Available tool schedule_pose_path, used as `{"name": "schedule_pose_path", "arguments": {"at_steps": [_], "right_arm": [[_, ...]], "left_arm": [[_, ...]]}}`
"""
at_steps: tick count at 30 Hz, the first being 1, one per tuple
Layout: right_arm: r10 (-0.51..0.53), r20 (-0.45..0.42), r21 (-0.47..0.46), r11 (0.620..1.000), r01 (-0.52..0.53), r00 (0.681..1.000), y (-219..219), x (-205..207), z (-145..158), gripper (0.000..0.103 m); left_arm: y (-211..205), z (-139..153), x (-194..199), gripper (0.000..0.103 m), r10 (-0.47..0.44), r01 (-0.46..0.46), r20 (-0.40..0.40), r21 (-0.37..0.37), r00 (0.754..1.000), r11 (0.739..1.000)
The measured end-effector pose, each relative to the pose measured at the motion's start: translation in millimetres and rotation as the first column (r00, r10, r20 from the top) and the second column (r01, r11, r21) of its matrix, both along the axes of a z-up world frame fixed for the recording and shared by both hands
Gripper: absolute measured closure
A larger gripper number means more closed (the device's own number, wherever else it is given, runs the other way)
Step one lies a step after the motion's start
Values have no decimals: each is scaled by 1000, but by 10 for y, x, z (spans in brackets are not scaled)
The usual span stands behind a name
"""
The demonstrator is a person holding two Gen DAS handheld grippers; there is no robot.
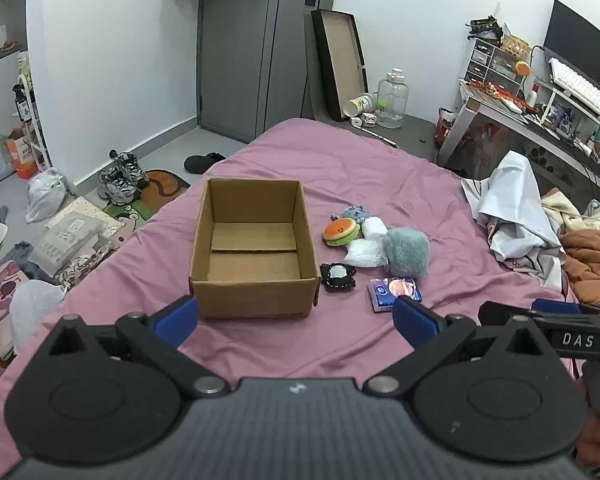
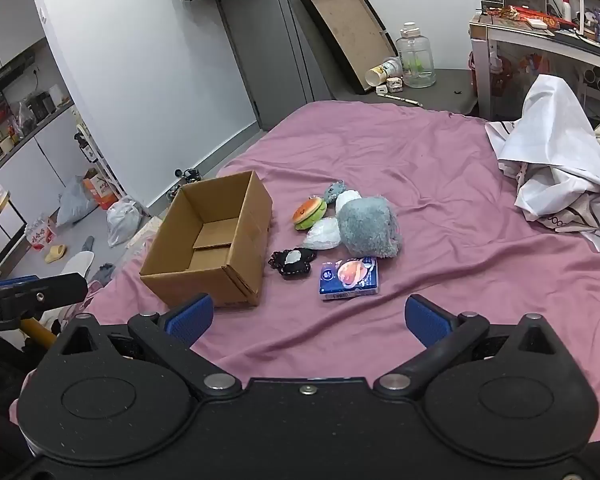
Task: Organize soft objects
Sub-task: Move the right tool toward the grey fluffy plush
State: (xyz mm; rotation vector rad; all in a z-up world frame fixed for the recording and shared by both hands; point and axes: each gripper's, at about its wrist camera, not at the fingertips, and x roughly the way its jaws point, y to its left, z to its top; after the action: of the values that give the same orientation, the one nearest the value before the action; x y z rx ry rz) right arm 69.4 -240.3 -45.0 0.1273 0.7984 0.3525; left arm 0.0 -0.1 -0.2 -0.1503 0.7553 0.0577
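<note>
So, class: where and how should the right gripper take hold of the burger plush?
Probably across the burger plush at its bun edges, coming from above: it lies tilted beside the cardboard box, with white bags crowding its right side. The right gripper is open.

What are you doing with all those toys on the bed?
A person holds two grippers over the pink bed. The left gripper and right gripper are both open and empty. The cardboard box is empty too. The burger plush, fuzzy grey toy and tissue pack lie beside it, untouched.
</note>
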Motion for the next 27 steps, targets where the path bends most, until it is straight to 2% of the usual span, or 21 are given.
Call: {"name": "schedule_pose_path", "arguments": {"at_steps": [4,19,27], "right_arm": [[7,3,4,1000,-7,1000,1,-6,-13,0],[5,-3,-16,1000,-5,1000,24,9,-38,0],[-3,-26,-18,1000,2,1000,-2,91,-96,0]], "left_arm": [[-12,-16,16,0,1,-1,-22,12,1000,1000],[40,-3,15,0,14,-14,-1,18,1000,1000],[-28,-24,128,0,3,-3,-30,-4,1000,1000]]}}
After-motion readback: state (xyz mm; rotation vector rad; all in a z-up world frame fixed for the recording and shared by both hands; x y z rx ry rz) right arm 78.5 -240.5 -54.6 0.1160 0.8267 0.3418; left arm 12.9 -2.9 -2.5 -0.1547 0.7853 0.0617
